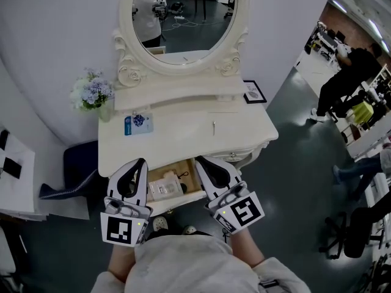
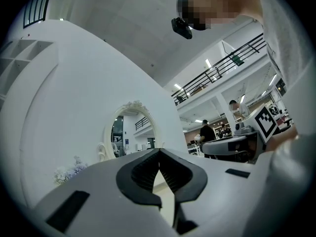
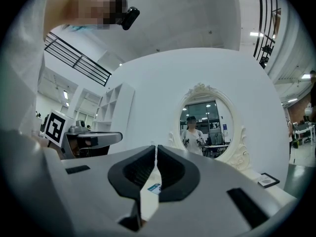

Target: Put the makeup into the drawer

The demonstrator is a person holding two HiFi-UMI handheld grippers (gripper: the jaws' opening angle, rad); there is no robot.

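Cream dressing table (image 1: 183,140), drawer (image 1: 186,167) pulled open. Blue-white makeup packet (image 1: 138,124) on tabletop, behind drawer's left end, long axis parallel to drawer front. Left gripper (image 1: 142,162) nearer than right gripper (image 1: 199,160). Both clenched, empty, flanking drawer.

Beyond my left claw (image 1: 141,163), a blue-and-white card (image 1: 138,124) lies flat on the white dressing table (image 1: 183,140). Further left and back stand pale blue flowers (image 1: 91,93). Dead ahead between the two claws rises an oval mirror (image 1: 183,17) in a scrolled white frame. Past my right claw (image 1: 200,161) sits a small dark-framed picture (image 1: 254,91). Far off right, a person in black (image 1: 345,78) bends over.
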